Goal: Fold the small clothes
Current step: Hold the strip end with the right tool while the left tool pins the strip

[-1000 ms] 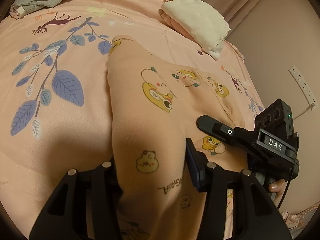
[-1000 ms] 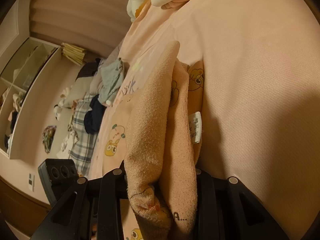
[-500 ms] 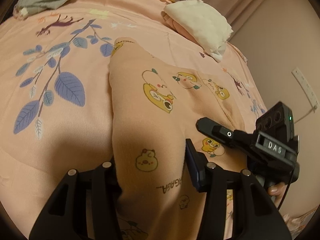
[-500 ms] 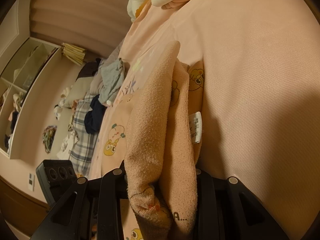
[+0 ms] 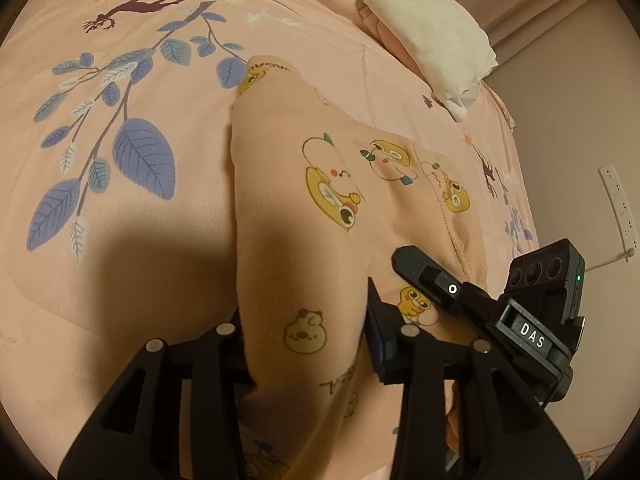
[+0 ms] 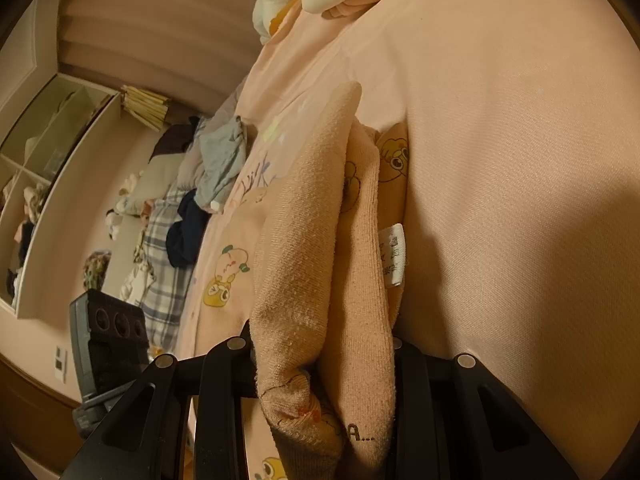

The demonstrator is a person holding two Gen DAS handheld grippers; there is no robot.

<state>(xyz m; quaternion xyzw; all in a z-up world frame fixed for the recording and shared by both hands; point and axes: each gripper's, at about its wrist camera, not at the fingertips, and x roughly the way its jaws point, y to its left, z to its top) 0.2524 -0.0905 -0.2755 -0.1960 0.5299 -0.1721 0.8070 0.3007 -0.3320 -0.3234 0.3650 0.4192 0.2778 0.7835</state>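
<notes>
**Peach clothes held at both ends**

Peach cloth with yellow cartoon animals fills the middle of both views. It is a small piece of clothing, lying long on a pink bed sheet with blue leaves printed on it.

The left gripper has the near end of the clothing between its two fingers. Its jaws have just been closing in on the cloth, and the fabric bulges up between them. The right gripper is pinched on a bunched fold of the same clothing. A white tag sticks out on the right side of that fold.

In the left view, the right gripper pokes in just beside the cloth.

A white folded pile sits far up the bed. More clothes lie in a heap off to the left.
</notes>
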